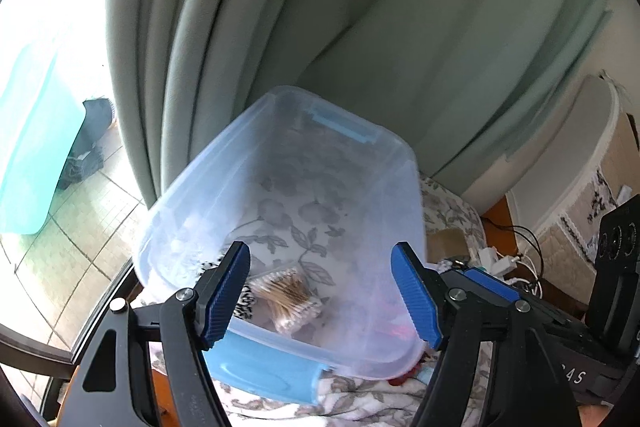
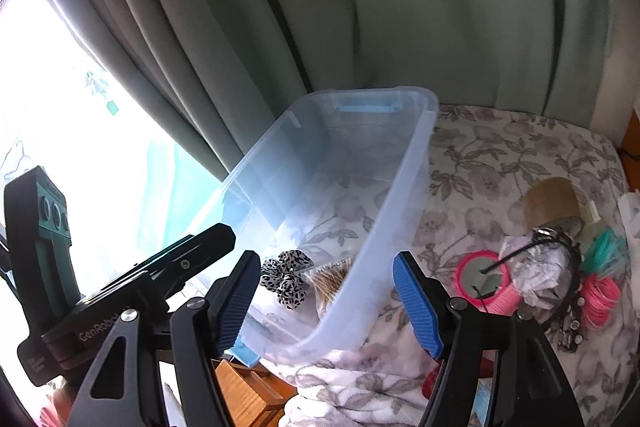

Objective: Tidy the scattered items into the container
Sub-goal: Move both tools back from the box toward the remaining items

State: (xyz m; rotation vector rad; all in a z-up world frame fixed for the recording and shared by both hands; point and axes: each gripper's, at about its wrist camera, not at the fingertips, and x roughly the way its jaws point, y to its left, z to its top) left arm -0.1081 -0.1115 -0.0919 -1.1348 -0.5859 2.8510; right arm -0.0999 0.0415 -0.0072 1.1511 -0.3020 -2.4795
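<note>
A clear plastic container [image 1: 280, 155] with blue handles sits on a floral blanket [image 2: 500, 155]. Inside it lie a pack of cotton swabs [image 1: 288, 293] and a leopard-print bow [image 2: 286, 277]. My left gripper [image 1: 320, 249] is open over the container's near end, its pads touching nothing. My right gripper [image 2: 327, 259] is open too, astride the container's near right wall [image 2: 400, 187] without pressing on it. To the right on the blanket lie two pink hair rollers [image 2: 484, 283], crumpled paper [image 2: 540, 271], a black headband [image 2: 568, 291], a wooden comb [image 2: 552, 203] and a teal item [image 2: 604, 251].
Grey-green curtains [image 1: 360, 7] hang right behind the container, with a bright window [image 1: 48, 107] to the left. White cables and plugs [image 1: 512, 263] lie beyond the blanket's right edge. Wooden furniture [image 2: 244, 387] shows below the blanket's front edge.
</note>
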